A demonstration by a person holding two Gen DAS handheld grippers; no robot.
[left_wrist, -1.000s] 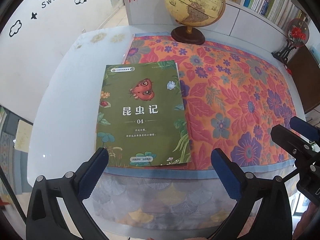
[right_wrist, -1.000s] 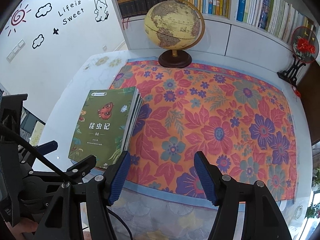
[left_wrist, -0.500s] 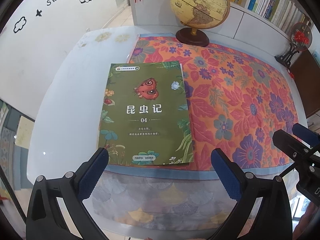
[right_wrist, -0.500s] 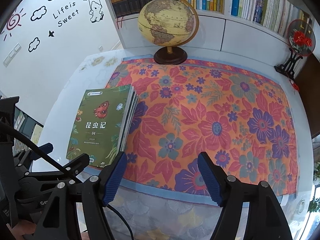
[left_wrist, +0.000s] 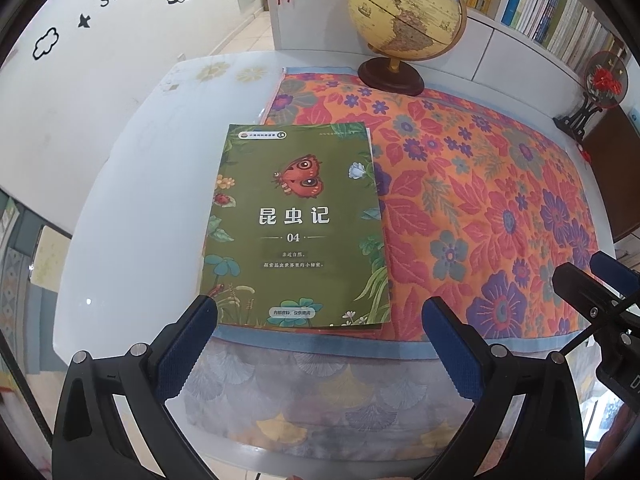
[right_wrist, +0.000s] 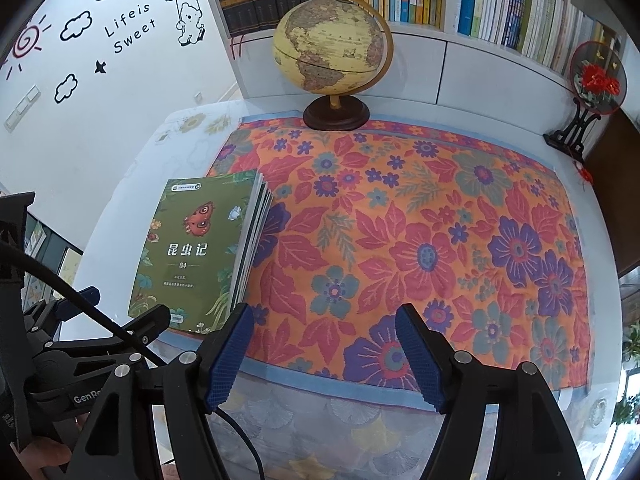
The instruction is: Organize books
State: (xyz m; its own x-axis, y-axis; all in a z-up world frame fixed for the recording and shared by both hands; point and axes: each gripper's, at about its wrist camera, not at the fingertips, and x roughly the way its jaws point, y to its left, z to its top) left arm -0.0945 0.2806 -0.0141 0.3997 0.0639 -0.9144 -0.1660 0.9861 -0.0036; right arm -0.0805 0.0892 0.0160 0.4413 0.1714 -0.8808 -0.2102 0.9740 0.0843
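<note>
Bookshelf (right_wrist: 460, 8): running across the top of the right wrist view, packed with upright books, dark spines at left, yellow, white and blue ones further right; too many and too small to count.
Stack of books (left_wrist: 296, 232): lying flat at centre-left of the left wrist view, half on the flowered cloth (left_wrist: 500, 208) and half on the white table (left_wrist: 132, 220); one green cover with a butterfly is facing up.
Number in stack: the right wrist view is showing several page edges along the right side of the stack (right_wrist: 200, 248), but I cannot tell how many books.
Globe (right_wrist: 332, 56): one, standing on its round dark base at the far edge of the cloth, top centre.
Fan ornament (right_wrist: 592, 80): one, round with red flowers, sitting on a black stand at upper right.
Left gripper (left_wrist: 320, 328): one, jaws standing wide apart at the bottom of its view, nothing between them, just short of the stack's near edge.
Right gripper (right_wrist: 324, 344): one, jaws spread with only cloth showing between them, having just been opening; hovering beside the stack's lower right corner.
</note>
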